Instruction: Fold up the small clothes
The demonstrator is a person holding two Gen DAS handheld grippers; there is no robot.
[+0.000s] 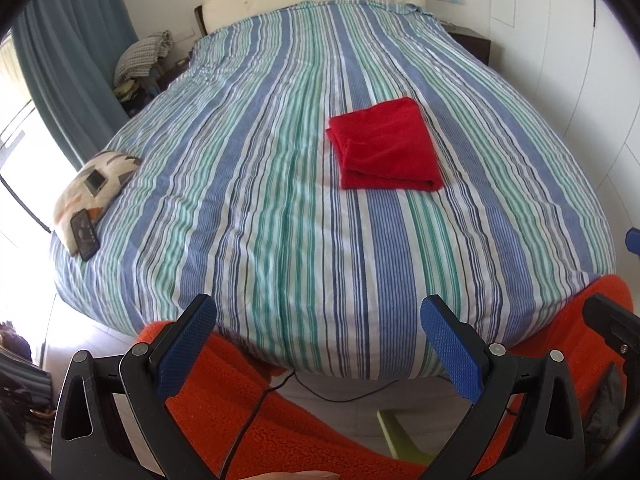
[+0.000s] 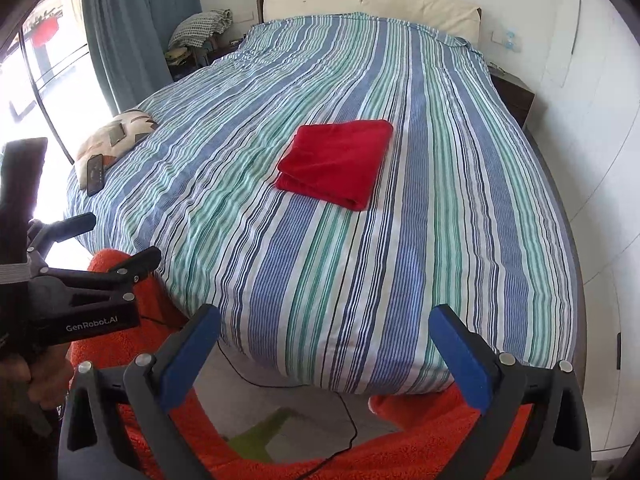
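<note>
Already folded into a neat square, the red garment (image 1: 384,146) lies mid-bed on the striped duvet (image 1: 260,208), well ahead of both empty, wide-open claws, right claw (image 2: 324,352) likely nearer than left claw (image 1: 318,340).

the only writing i can read is "genrobot.ai", in pale letters on the black body of my left gripper (image 2: 94,236), which shows from the side at the left edge of the right wrist view, with my hand (image 2: 28,376) under it. the phone (image 2: 95,175) on the pillow (image 2: 116,136) has a lit screen, but whatever is on it is too small to read, in either view
</note>
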